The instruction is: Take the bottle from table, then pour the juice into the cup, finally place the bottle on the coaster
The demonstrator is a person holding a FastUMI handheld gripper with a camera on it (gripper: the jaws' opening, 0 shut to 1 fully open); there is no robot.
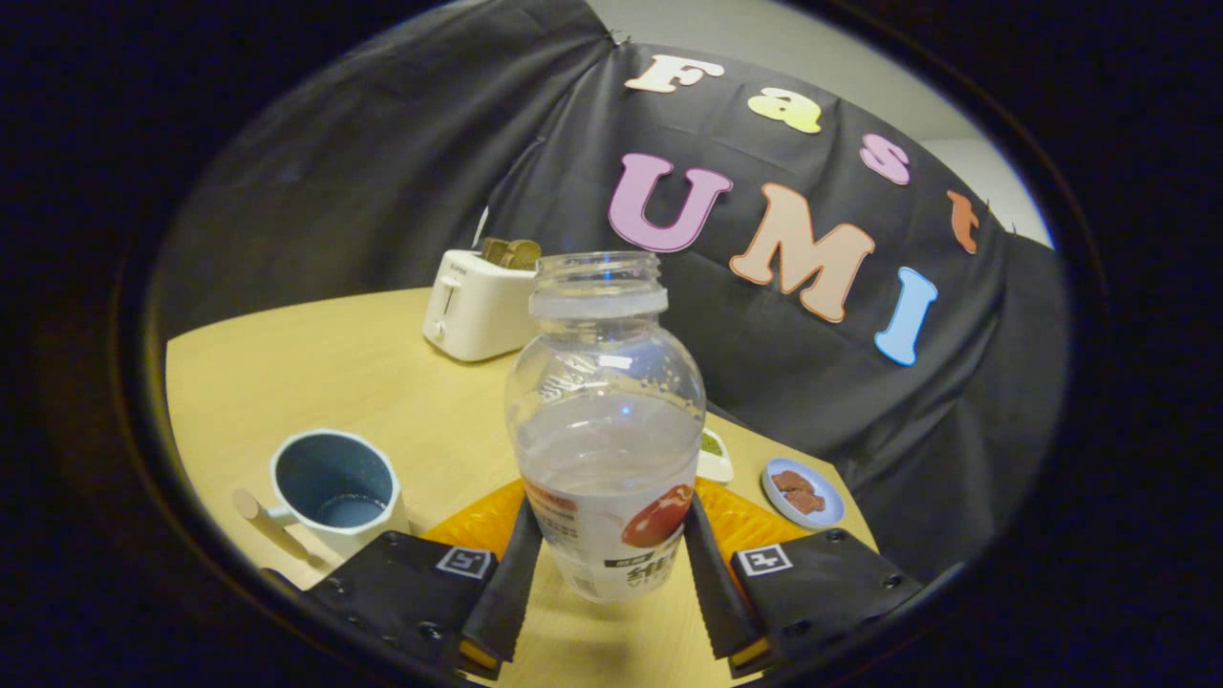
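Bottle [606,430], uncapped and upright, is clamped between both fingers [511,583] of the gripper [609,588], above the table [401,392] and in front of an orange coaster [745,526]. Cup [334,487] is seen beside it, toaster [478,304] beyond.

Bottle [606,430] between fingers [506,583], cup [334,487] left, coaster [736,521] behind.
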